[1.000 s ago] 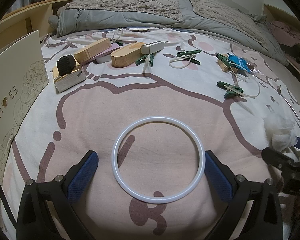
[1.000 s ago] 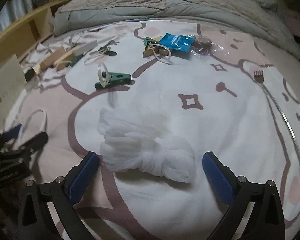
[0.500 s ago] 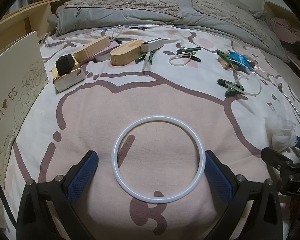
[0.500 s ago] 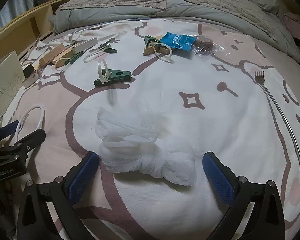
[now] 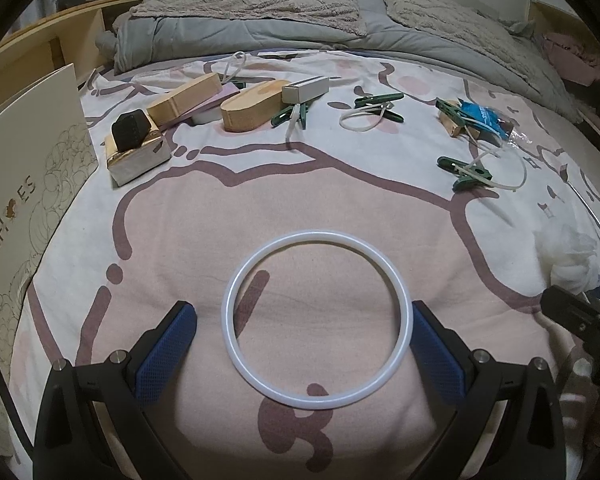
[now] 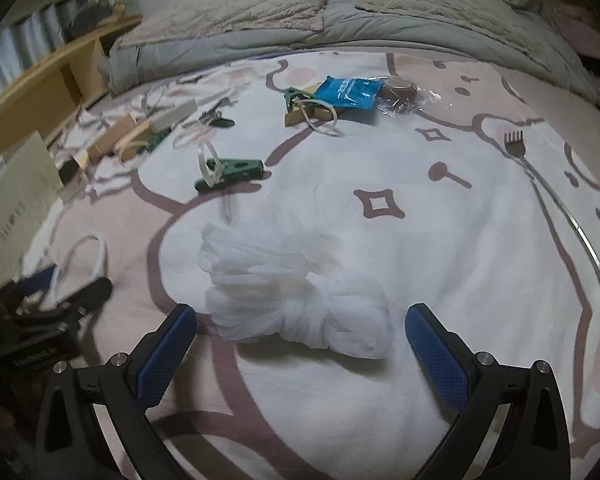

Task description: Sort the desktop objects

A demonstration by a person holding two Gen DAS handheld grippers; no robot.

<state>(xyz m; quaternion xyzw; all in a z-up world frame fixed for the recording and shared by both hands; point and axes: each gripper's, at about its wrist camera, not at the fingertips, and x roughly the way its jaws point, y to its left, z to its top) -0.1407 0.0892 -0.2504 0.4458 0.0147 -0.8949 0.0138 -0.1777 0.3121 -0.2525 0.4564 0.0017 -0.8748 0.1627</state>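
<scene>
Left gripper (image 5: 302,338) sits low over the bed, blue-padded fingers (image 5: 166,344) spread wide, straddling a white translucent plastic ring (image 5: 380,258). Ring lies flat on the pink-and-white cartoon-print bedsheet (image 5: 320,192); right pad looks to be at or touching the ring's outer edge, left pad stands clear of it.

Right gripper (image 6: 300,340) also wide apart, flanking a bunched white mesh net (image 6: 300,312) that rests on the sheet between the pads; contact with either pad: cannot tell. Nothing gripped by either tool.

From the left view, the net sits at the far right edge, just beyond the right gripper's black tip.

Further out:
- green plastic clothespin with a white cable tie looped on it (image 6: 230,170), past the net
- blue foil packet (image 6: 348,92) beside a clear wrapper holding something brown (image 6: 400,94)
- two tan wooden blocks (image 5: 184,98) and a small white rectangular box (image 5: 304,90), clustered at the far left
- black object on a pale box (image 5: 130,132), near them
- cream cardboard lid printed "SHOES" (image 5: 28,184), upright at the left edge
- grey quilt (image 5: 260,36) across the head of the bed
</scene>
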